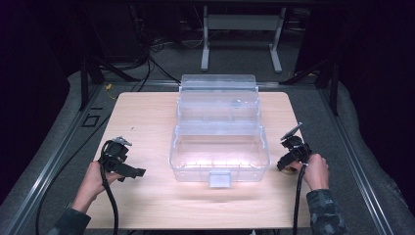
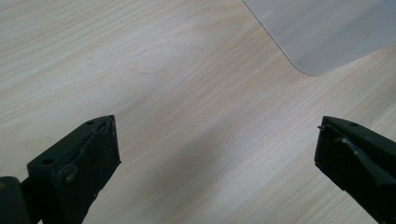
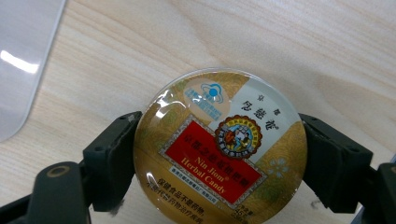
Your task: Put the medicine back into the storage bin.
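A round gold candy tin [image 3: 220, 161] with a red label lies on the wooden table [image 1: 147, 112], to the right of a clear plastic box [image 1: 195, 169]. My right gripper [image 3: 219, 140] is shut on the tin, one black jaw pressing each side. In the high view the right gripper [image 1: 286, 165] sits low at the box's front right corner. My left gripper [image 1: 134, 172] rests to the left of the box, pointing toward it. In its own view the left gripper [image 2: 217, 140] stands open over bare wood.
The clear box stands open in the middle of the table, its lid [image 1: 218, 95] tilted up at the back and a latch [image 1: 219, 179] at the front. A rounded corner of the box [image 2: 322, 32] shows past the left jaws. Dark floor and cables surround the table.
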`<state>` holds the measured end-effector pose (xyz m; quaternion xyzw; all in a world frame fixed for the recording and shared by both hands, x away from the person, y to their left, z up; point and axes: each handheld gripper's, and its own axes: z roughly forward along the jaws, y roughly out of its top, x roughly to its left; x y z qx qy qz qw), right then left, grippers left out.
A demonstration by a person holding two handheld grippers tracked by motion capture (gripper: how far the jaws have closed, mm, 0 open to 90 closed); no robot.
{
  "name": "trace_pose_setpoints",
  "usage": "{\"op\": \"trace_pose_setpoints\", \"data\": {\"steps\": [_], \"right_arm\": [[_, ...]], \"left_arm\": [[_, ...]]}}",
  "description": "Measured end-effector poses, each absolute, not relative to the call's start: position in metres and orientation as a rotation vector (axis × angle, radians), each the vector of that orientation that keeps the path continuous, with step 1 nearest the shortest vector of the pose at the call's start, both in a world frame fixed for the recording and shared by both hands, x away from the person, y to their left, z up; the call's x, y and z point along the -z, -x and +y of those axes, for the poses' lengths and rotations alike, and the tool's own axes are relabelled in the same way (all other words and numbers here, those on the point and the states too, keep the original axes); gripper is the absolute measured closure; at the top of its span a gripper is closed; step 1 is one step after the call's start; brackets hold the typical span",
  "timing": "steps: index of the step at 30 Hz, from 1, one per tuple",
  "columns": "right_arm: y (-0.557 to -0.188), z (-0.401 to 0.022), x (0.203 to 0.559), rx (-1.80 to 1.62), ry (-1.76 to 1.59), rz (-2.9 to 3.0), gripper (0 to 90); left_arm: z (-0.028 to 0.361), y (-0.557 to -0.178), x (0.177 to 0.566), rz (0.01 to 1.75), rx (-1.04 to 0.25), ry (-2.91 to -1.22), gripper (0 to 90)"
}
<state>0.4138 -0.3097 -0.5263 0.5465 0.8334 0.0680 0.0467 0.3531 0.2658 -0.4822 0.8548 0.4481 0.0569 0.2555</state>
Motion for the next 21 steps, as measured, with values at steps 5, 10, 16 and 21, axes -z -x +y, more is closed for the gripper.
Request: {"op": "trace_pose_setpoints", "data": {"steps": [5, 10, 16, 21], "right_arm": [[-0.409, -0.311, 0.511, -0.233, -1.657, 2.544, 20.0], [-0.407, -0.31, 0.498, -0.221, -1.644, 2.535, 20.0], [-0.402, -0.308, 0.483, -0.237, -1.614, 2.545, 20.0], [-0.399, -0.307, 0.476, -0.25, -1.607, 2.546, 19.9]], "left_arm": [[0.266, -0.353, 0.481, 1.196, -0.15, -2.34, 0.0], [0.269, -0.355, 0.482, 1.204, -0.14, -2.337, 0.2], [0.271, -0.355, 0.482, 1.213, -0.146, -2.333, 0.2], [0.271, -0.356, 0.481, 1.211, -0.147, -2.337, 0.2]]}}
